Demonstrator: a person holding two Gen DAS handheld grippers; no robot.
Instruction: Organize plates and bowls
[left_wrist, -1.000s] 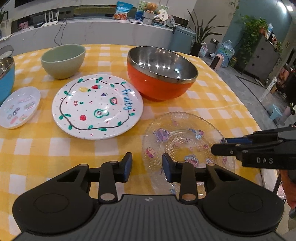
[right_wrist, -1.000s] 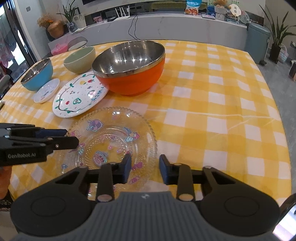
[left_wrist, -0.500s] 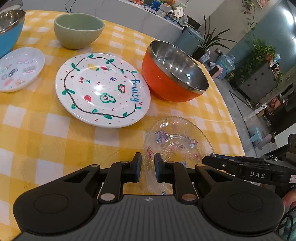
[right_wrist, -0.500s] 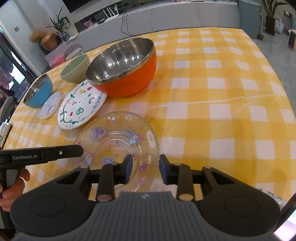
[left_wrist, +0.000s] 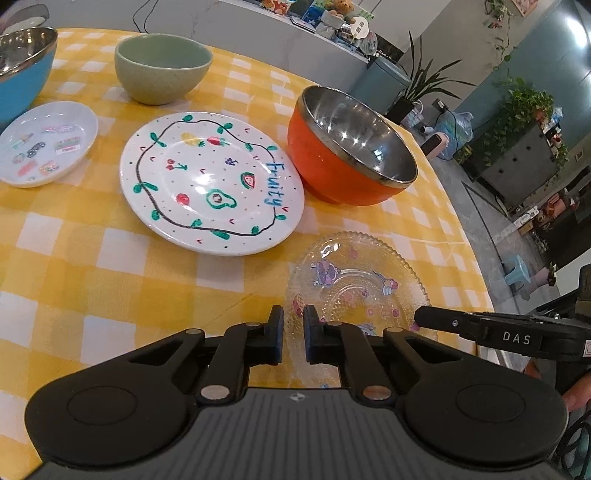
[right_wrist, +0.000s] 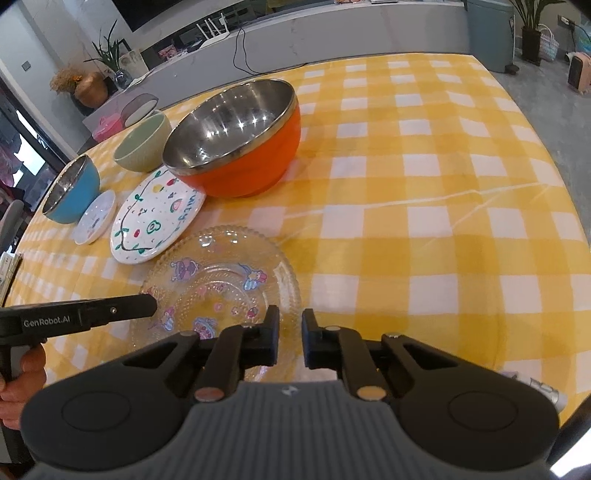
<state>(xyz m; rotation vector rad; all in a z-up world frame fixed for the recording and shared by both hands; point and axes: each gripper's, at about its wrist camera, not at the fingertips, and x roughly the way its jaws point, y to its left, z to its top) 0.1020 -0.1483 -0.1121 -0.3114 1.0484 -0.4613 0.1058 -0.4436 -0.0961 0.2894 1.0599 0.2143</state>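
A clear glass plate (left_wrist: 354, 280) with cartoon prints lies at the table's near edge; it also shows in the right wrist view (right_wrist: 221, 284). My left gripper (left_wrist: 293, 334) has its jaws nearly closed at the plate's left rim; whether the rim sits between them I cannot tell. My right gripper (right_wrist: 287, 338) has its jaws narrowed at the plate's right rim, a small gap showing. Beyond lie a white "Fruity" plate (left_wrist: 210, 182), an orange steel bowl (left_wrist: 351, 147), a green bowl (left_wrist: 162, 66), a small white dish (left_wrist: 44, 142) and a blue bowl (left_wrist: 22, 66).
The round table carries a yellow checked cloth (right_wrist: 424, 192). Its near edge runs just under both grippers. A counter (right_wrist: 332, 33), a bin and plants stand behind the table. A blue stool (left_wrist: 517, 273) stands on the floor to the right.
Both grippers have narrowed their jaws at opposite rims of the glass plate. The left wrist view has swung right and closer; the right gripper closed in the last half second.
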